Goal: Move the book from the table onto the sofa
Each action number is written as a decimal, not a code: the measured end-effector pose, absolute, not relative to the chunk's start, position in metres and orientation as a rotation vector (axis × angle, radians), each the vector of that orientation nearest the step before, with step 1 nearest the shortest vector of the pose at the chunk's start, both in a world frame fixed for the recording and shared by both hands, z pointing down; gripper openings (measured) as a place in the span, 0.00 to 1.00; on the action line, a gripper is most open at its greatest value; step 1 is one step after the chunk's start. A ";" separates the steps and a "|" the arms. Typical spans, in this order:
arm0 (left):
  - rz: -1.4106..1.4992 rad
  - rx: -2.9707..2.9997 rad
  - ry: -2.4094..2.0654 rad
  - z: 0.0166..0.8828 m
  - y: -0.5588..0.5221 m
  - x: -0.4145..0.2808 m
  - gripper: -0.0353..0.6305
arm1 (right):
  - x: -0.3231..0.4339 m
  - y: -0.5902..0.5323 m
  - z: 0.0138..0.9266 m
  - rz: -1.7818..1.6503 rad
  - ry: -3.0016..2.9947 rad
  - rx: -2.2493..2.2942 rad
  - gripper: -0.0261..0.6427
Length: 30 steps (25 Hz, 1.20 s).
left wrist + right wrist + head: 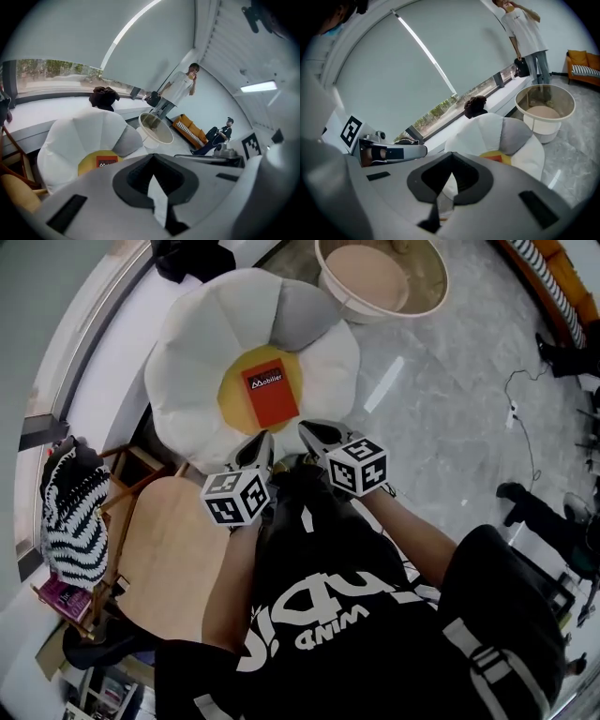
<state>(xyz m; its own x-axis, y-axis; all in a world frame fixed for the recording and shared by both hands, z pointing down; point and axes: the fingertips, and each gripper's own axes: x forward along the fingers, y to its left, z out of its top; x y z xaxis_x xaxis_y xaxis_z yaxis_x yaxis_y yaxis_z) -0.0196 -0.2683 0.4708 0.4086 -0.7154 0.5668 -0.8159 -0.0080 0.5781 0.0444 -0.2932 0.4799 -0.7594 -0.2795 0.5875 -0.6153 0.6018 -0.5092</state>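
Note:
The red book [272, 394] lies flat on the yellow middle of the white flower-shaped sofa [187, 343]. Nothing touches it. My left gripper [262, 442] and right gripper [314, 430] hang side by side just short of the sofa's near edge, both shut and empty. In the left gripper view the jaws [152, 157] meet with nothing between them, and the book [107, 161] shows low on the sofa [79, 136] beyond. The right gripper view shows its closed jaws [451, 157], with a corner of the book [496, 158] on the sofa [487, 133] behind them.
A round wooden table [173, 549] stands at the lower left beside my body. A black-and-white striped object [73, 512] sits left of it. A white round tub [380, 277] stands beyond the sofa. A person [180, 89] stands by the window and an orange couch [190, 131] is farther off.

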 end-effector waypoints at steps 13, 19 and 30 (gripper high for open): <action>0.152 2.133 -1.279 0.330 -0.262 0.017 0.06 | 0.080 -0.286 0.339 0.804 -2.644 0.792 0.04; 0.139 2.276 -1.244 0.286 -0.254 0.030 0.06 | 0.097 -0.283 0.293 0.721 -2.748 0.844 0.04; 0.103 2.472 -1.219 0.253 -0.244 0.044 0.06 | 0.105 -0.273 0.253 0.512 -2.917 0.867 0.04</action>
<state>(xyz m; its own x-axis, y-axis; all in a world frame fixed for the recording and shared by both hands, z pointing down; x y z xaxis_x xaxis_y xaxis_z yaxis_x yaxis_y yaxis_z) 0.0443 -0.2435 0.2528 0.6211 -0.7492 0.2300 -0.7773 -0.5513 0.3032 0.1049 -0.2734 0.2526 -0.8407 -0.5215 0.1459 -0.5400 0.7873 -0.2976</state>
